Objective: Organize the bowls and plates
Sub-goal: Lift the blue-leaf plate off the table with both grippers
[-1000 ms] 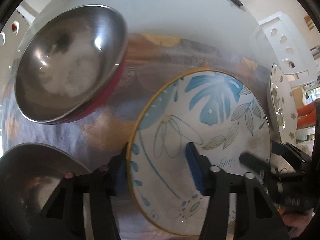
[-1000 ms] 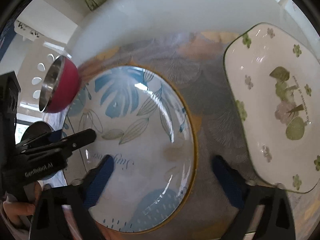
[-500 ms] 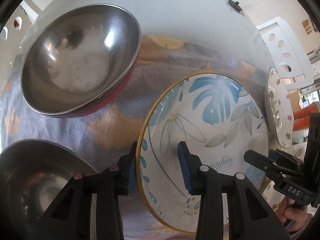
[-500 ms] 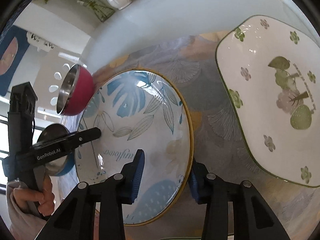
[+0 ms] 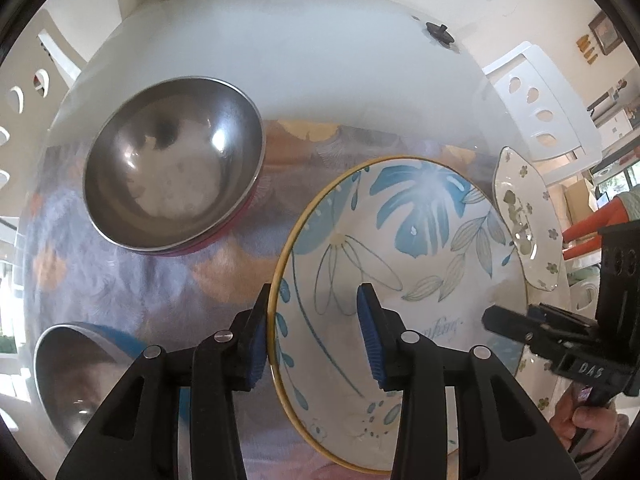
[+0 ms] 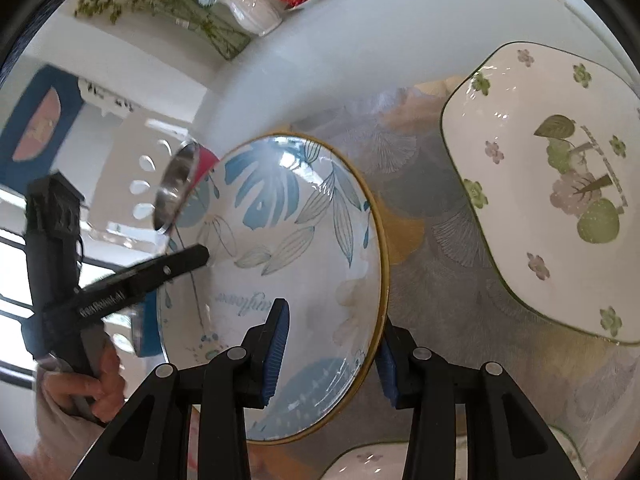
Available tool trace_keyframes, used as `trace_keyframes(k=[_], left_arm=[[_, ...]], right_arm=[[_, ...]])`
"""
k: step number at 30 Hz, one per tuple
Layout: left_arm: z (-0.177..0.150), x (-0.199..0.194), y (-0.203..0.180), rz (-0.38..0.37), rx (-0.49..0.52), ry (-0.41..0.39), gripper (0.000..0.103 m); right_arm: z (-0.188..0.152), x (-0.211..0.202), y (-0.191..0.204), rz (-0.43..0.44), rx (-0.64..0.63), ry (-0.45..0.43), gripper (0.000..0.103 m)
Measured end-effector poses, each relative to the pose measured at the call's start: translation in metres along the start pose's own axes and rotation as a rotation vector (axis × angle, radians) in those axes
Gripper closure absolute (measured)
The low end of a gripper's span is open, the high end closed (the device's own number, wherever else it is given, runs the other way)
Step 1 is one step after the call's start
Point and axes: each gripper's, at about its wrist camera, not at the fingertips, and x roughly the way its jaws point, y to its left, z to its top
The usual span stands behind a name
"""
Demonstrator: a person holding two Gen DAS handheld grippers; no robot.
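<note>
A white bowl with blue leaves and a gold rim [image 5: 420, 240] is held between both grippers over the patterned mat. My left gripper [image 5: 314, 332] is shut on its left rim, one blue pad outside and one inside. Across the bowl, the right gripper [image 5: 520, 324] holds the opposite edge. In the right wrist view that bowl [image 6: 280, 220] fills the middle. My right gripper [image 6: 332, 352] is shut on its near right rim. The left gripper [image 6: 192, 258] reaches in from the left, held by a hand. The bowl looks raised slightly off the mat.
A steel bowl with a red outside [image 5: 172, 176] sits at the left, and a steel bowl with a blue outside [image 5: 88, 376] is nearer. A white squarish floral dish [image 6: 560, 200] lies to the right, another [image 6: 372, 460] at the bottom. A vase [image 6: 252, 12] and a white chair [image 5: 536, 96] stand beyond.
The right jaws went from wide apart to shut on the bowl's rim. The left pads tightened on the other rim. Both grippers rose with the bowl, and more of the far table shows.
</note>
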Motion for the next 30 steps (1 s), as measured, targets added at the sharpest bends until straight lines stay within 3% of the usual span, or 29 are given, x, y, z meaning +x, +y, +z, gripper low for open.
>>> trace_keyframes(k=[12, 30], left_arm=[[-0.009, -0.046, -0.016, -0.025, 0.007, -0.063, 0.067], [-0.063, -0.088, -0.031, -0.083, 0.0, -0.074, 0.067]], right_arm=[[-0.003, -0.048, 0.022, -0.001, -0.001, -0.052, 0.063], [-0.063, -0.093, 0.033, 0.023, 0.03, -0.078, 0.063]])
